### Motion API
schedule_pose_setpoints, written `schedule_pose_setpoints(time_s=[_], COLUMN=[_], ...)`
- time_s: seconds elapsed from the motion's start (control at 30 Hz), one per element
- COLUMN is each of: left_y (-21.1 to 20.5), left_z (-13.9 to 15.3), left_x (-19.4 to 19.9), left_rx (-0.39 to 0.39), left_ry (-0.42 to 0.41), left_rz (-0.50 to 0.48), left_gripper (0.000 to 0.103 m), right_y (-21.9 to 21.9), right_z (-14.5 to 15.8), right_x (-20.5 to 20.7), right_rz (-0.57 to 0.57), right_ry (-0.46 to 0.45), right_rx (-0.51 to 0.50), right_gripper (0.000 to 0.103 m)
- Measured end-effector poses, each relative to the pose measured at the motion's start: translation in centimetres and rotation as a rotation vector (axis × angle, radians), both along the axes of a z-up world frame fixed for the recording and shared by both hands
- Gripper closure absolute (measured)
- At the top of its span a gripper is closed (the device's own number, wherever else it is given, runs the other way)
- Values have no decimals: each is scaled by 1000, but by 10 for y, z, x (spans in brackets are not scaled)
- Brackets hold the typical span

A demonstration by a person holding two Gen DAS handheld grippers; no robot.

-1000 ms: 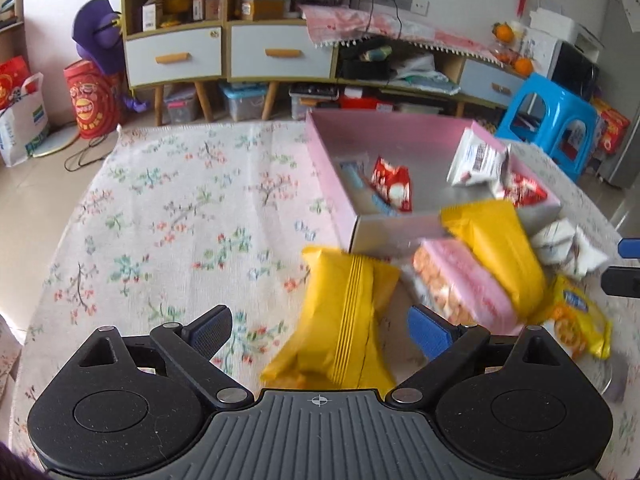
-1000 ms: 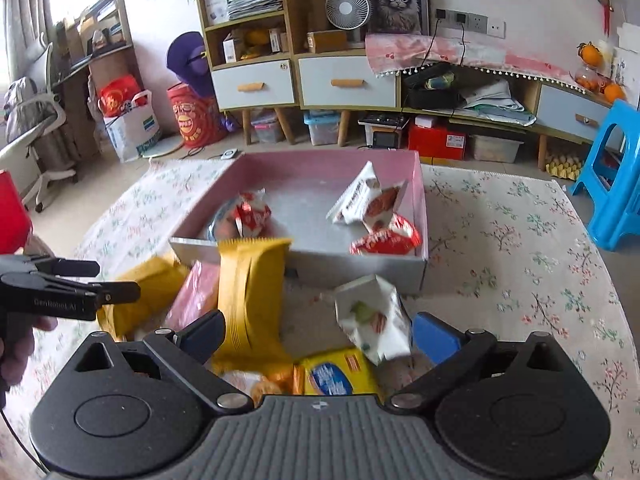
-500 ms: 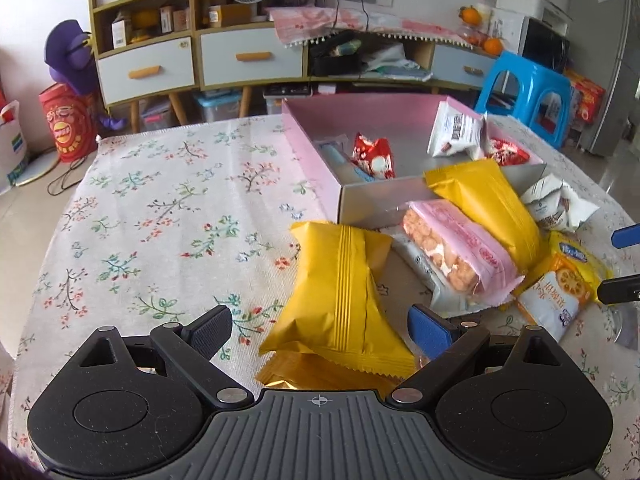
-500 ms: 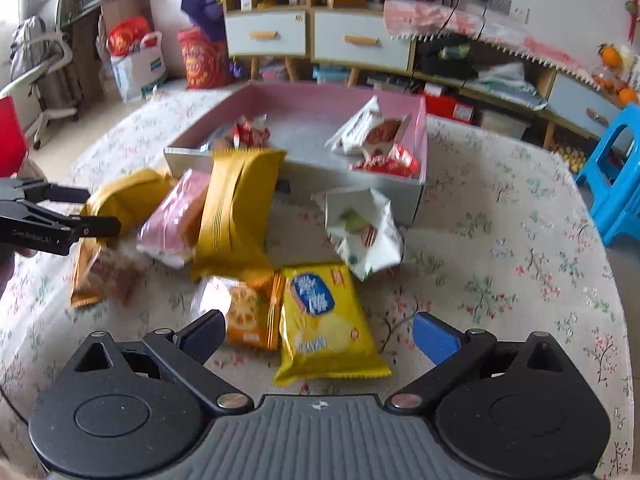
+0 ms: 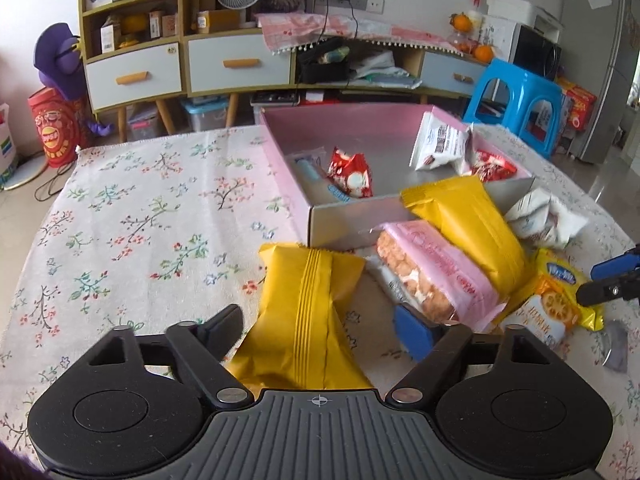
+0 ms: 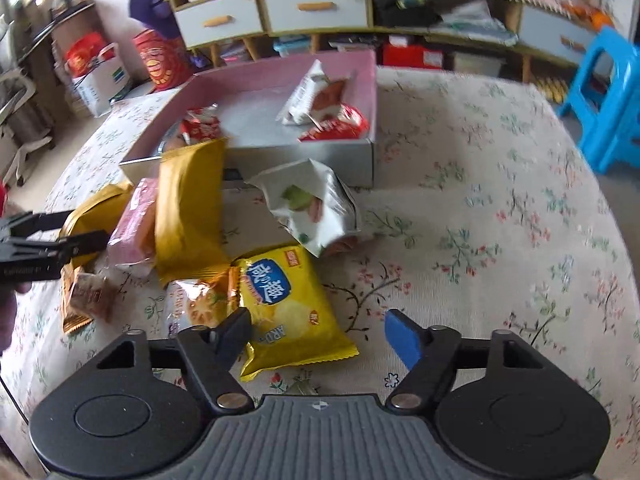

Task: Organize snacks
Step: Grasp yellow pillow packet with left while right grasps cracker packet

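On the bench (image 5: 132, 216), through the left wrist view, our left claw (image 5: 318, 328) straddles the yellow pillow pack (image 5: 306, 304), jaws closing but the blue pad not yet pressing, as far as we can tell. The pink box (image 5: 288, 168) sits beyond with a few snacks inside. The pink biscuit pack (image 5: 436, 276) lies right by that pad, so we may pinch it too.

Now the right wrist view: our right claw (image 6: 316, 332) is closing over the yellow chip bag (image 6: 284, 300), pads apart from it. The orange cracker pack (image 6: 200, 300) touches the dark finger, and slick film could slip out or drag its neighbour along.
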State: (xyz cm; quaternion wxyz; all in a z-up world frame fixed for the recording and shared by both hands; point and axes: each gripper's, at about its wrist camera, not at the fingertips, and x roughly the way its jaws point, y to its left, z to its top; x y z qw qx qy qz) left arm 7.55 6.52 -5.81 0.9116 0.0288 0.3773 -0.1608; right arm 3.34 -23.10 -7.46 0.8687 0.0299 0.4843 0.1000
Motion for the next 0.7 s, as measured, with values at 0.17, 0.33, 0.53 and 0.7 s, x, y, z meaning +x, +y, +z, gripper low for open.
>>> schedule_pose_setpoints(time_s=[0.17, 0.33, 0.53, 0.7], left_y=[5, 2, -6, -3], left_z=[-3, -5, -5, 2], left_x=[8, 14, 11, 5], left_rx=[-2, -14, 13, -10], left_ry=[41, 55, 36, 38], left_rz=[36, 40, 42, 64], left_gripper=[49, 56, 60, 62], right_y=[3, 16, 22, 21], right_z=[-6, -7, -9, -6], right_x=[6, 4, 2, 1], right_rz=[0, 59, 94, 90], right_ry=[47, 2, -53, -49], right_rx=[59, -26, -86, -70], right_gripper=[44, 44, 56, 62])
